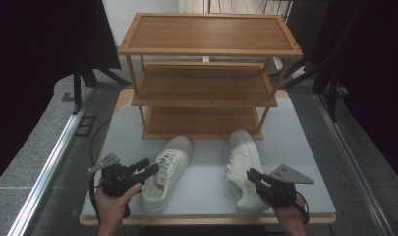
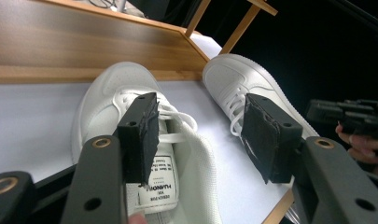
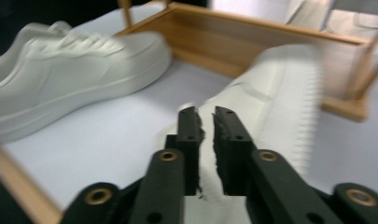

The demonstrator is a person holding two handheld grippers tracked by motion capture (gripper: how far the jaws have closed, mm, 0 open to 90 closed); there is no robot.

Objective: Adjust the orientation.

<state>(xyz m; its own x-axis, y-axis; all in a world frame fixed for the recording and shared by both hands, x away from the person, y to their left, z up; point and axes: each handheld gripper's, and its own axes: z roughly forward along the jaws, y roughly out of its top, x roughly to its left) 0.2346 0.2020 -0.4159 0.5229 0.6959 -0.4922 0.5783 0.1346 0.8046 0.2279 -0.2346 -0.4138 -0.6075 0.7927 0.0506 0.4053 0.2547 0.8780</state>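
My right fingers (image 3: 204, 126) pinch the right shoe's (image 1: 244, 167) heel collar to lift it toward the rack (image 1: 206, 73); my left fingers (image 2: 200, 135) gape wide over the left shoe (image 1: 167, 169), resting on the surface (image 1: 304, 147), holding nothing.

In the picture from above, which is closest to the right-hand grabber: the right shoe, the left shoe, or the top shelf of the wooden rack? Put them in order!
From the right gripper:
1. Right shoe: right beside it, with its heel edge between the nearly closed jaws.
2. Left shoe: across the table, by the left gripper.
3. Top shelf: at the far end, highest on the rack.
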